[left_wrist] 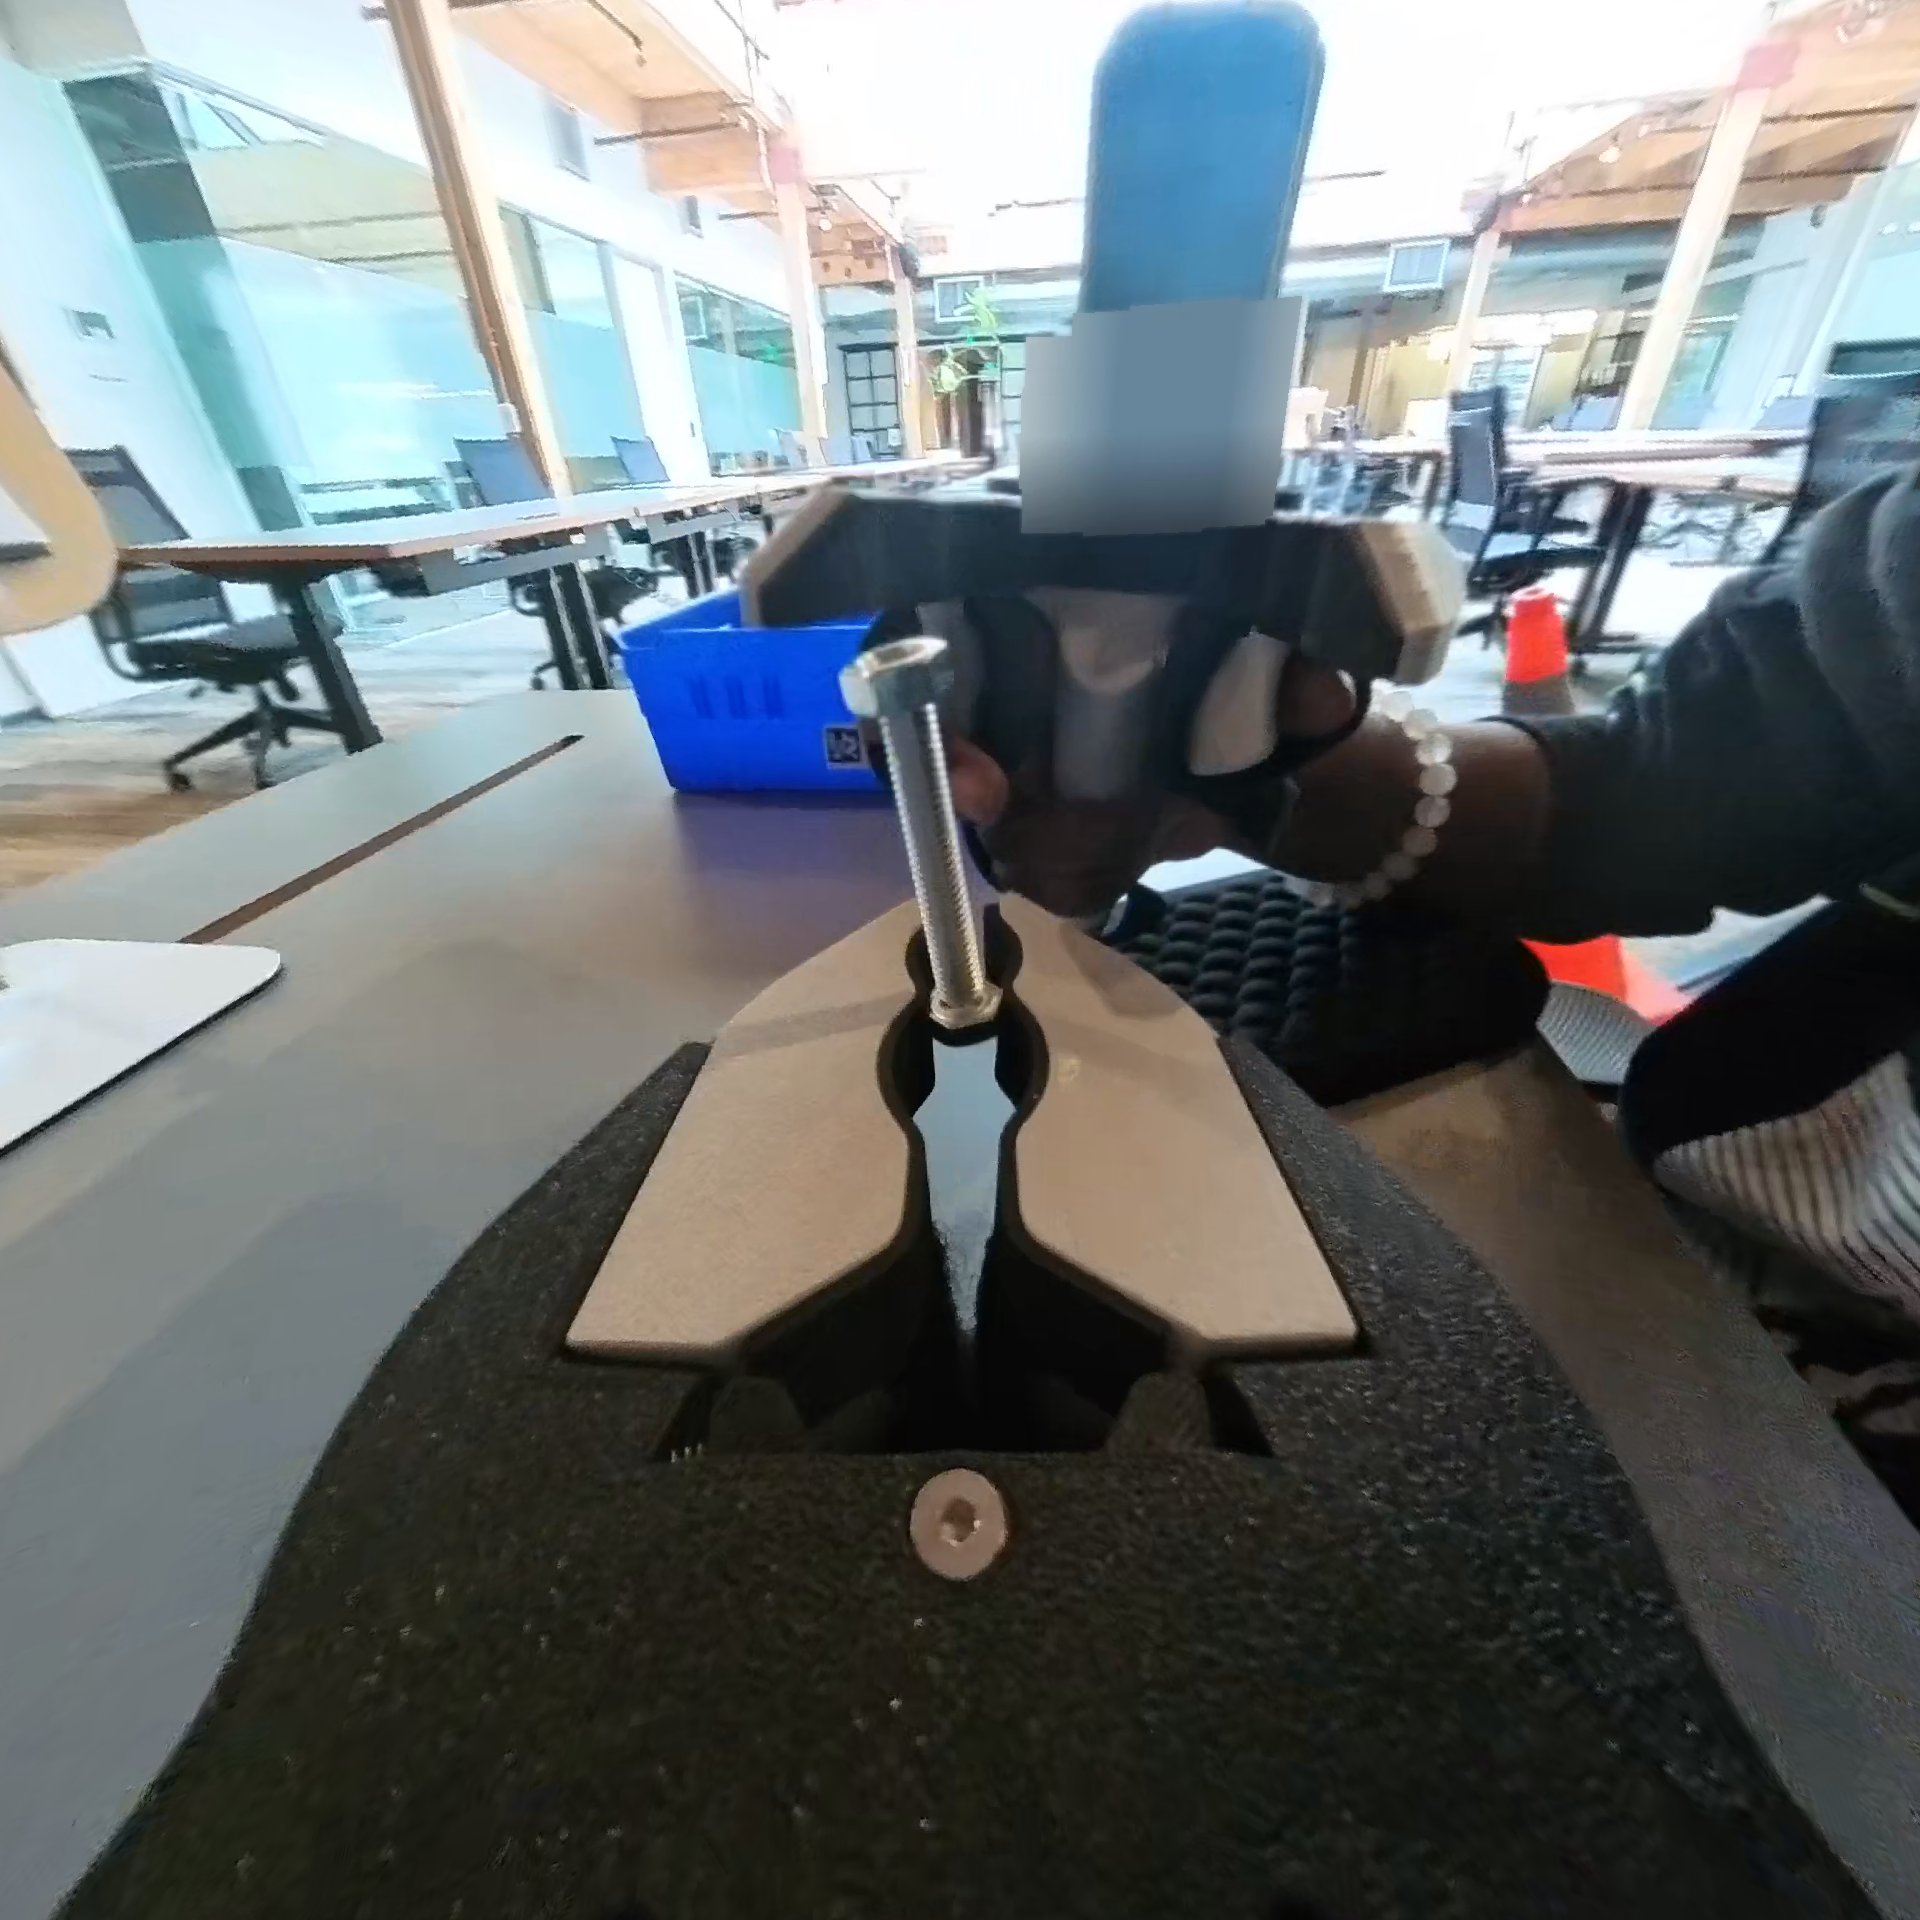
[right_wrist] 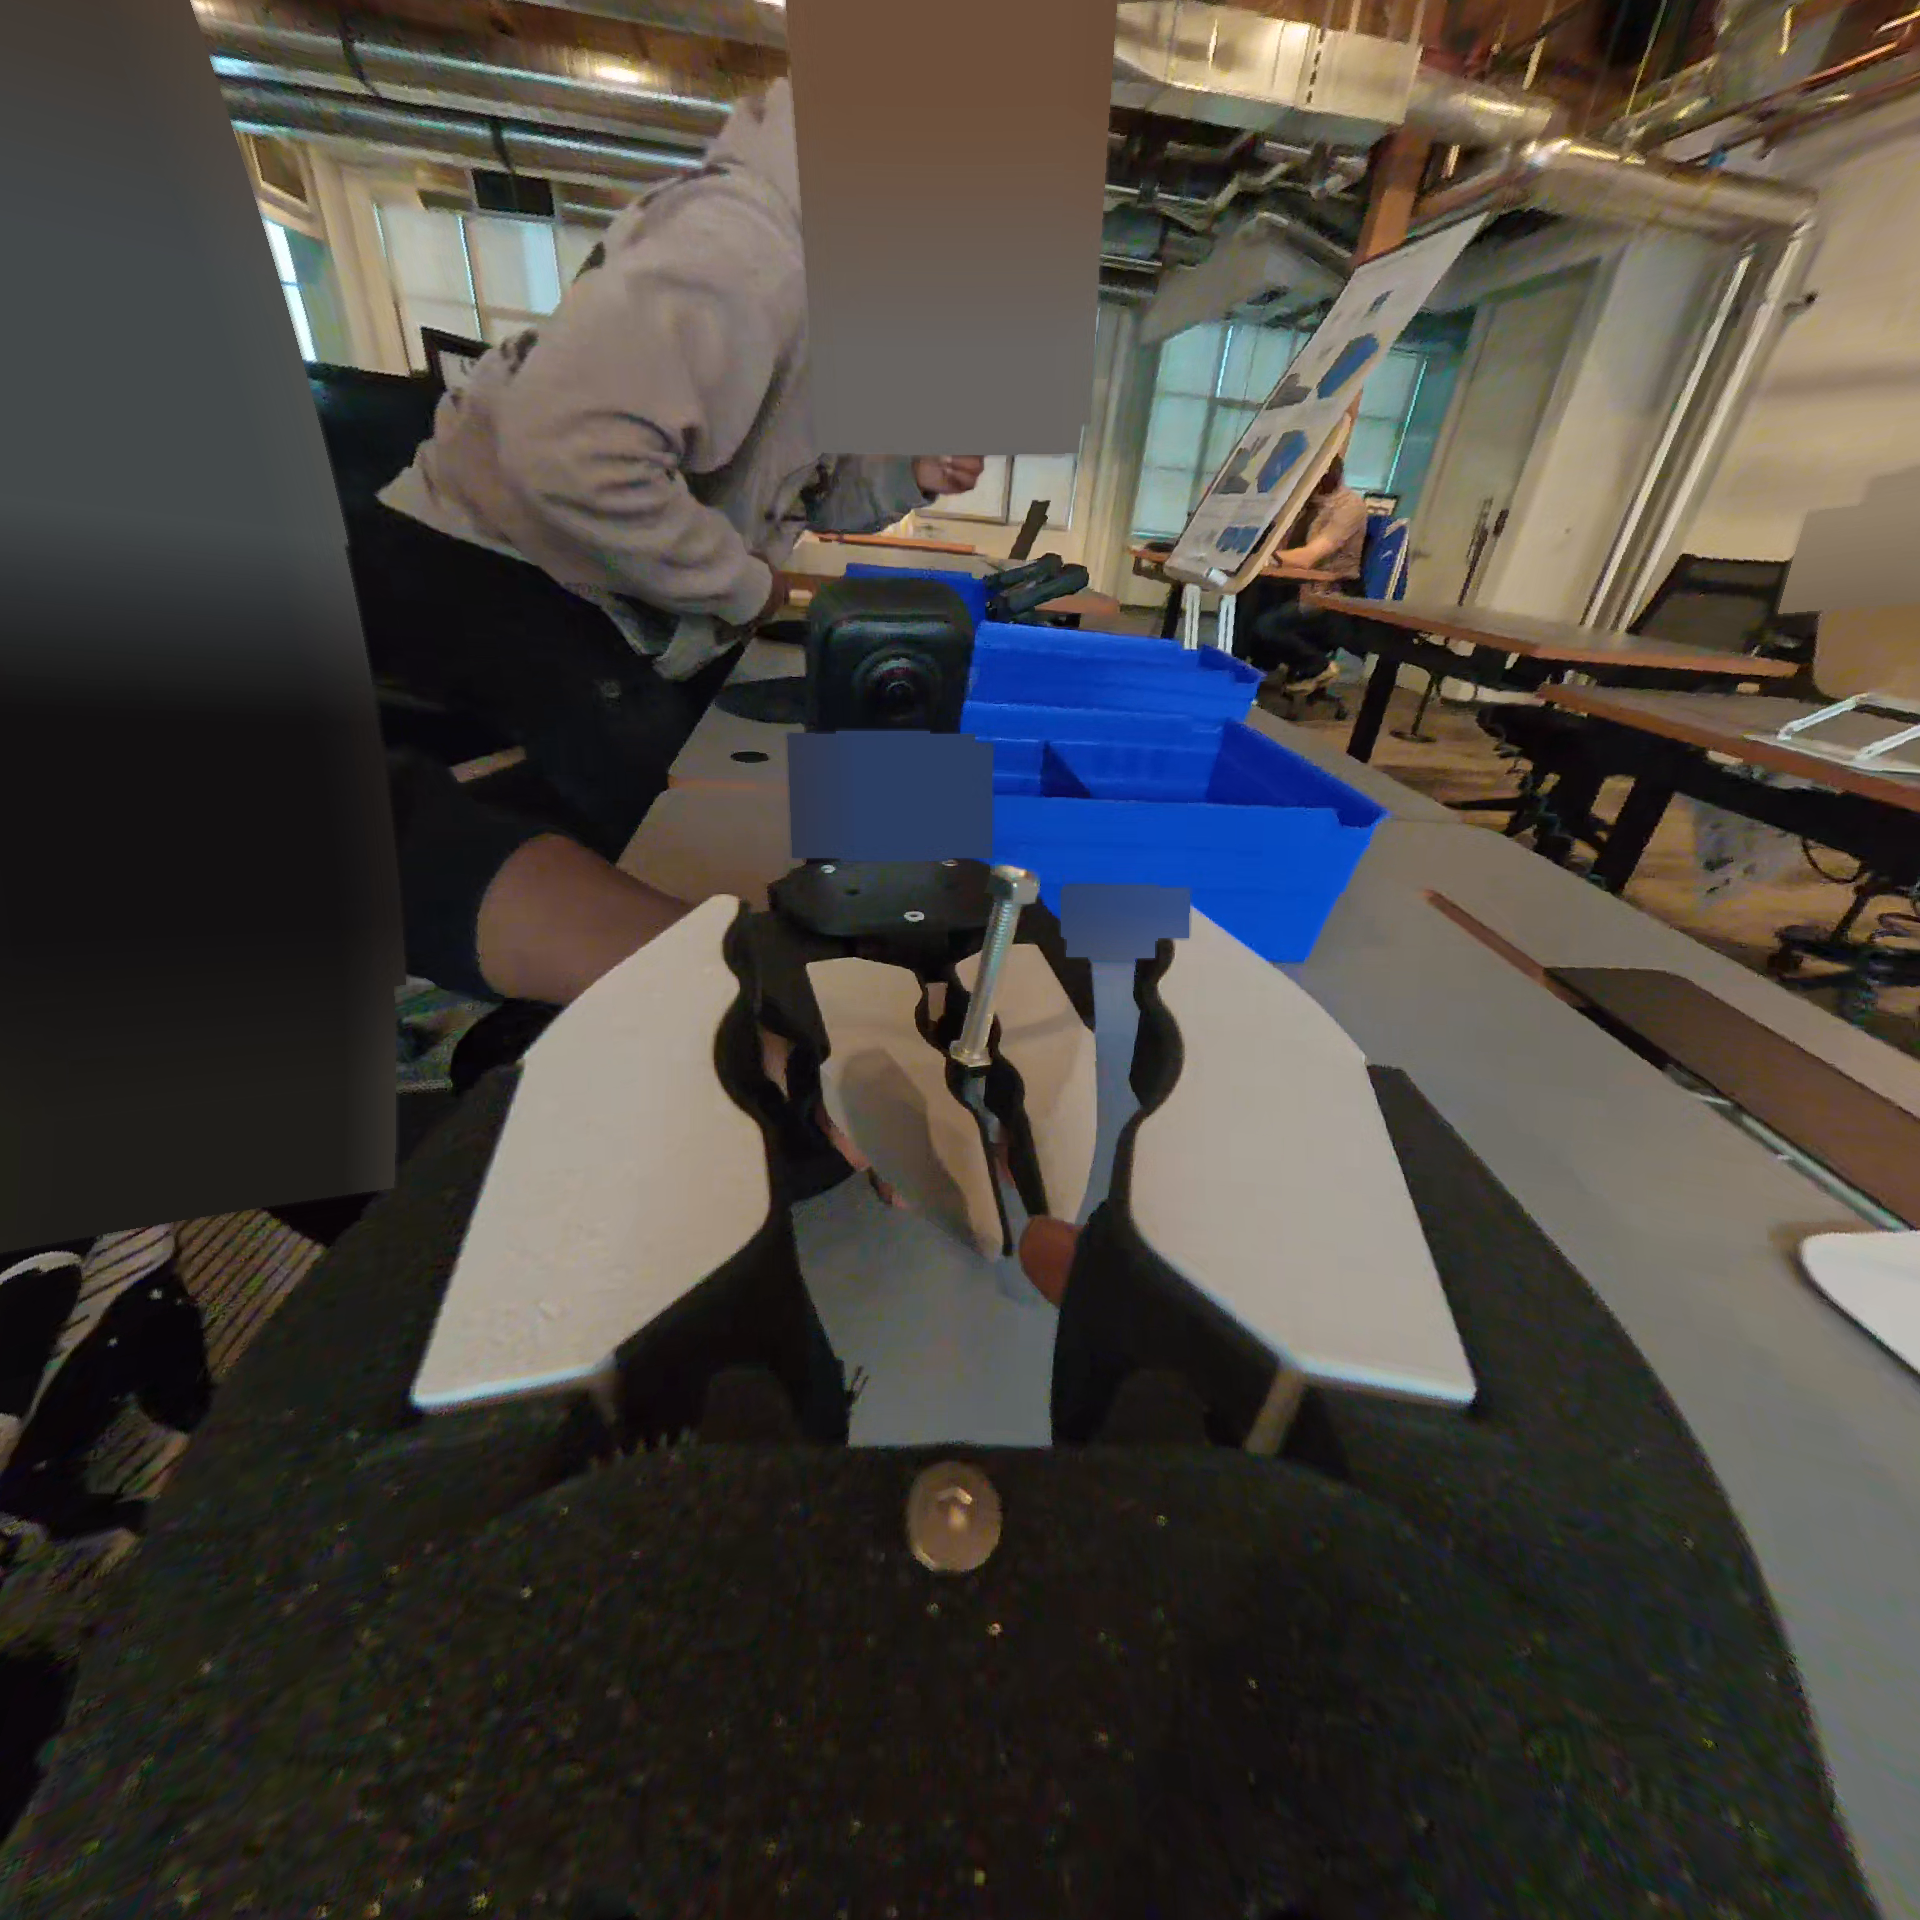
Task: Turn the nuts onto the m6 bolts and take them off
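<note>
A long silver bolt (left_wrist: 928, 821) stands upright, head at the top, with a silver nut (left_wrist: 966, 1006) threaded low on its shank. My left gripper (left_wrist: 964, 925) is shut on the bolt's lower end, and the nut sits right at its fingertips. In the right wrist view the same bolt (right_wrist: 992, 966) and nut (right_wrist: 975, 1051) rise out of the left gripper (right_wrist: 977, 1101). My right gripper (right_wrist: 956, 930) is open wide and empty, its fingers on either side of the bolt without touching it. It also shows in the left wrist view (left_wrist: 1091, 592), facing me and held by a gloved hand (left_wrist: 1226, 790).
A blue bin (left_wrist: 748, 707) stands on the grey table (left_wrist: 468, 935) behind the bolt, and it also shows in the right wrist view (right_wrist: 1174, 831). A white pad (left_wrist: 104, 1018) lies at the left. A person in a grey hoodie (right_wrist: 623, 447) leans over a desk behind. My hands' fingertips stand some 6 centimetres from each other.
</note>
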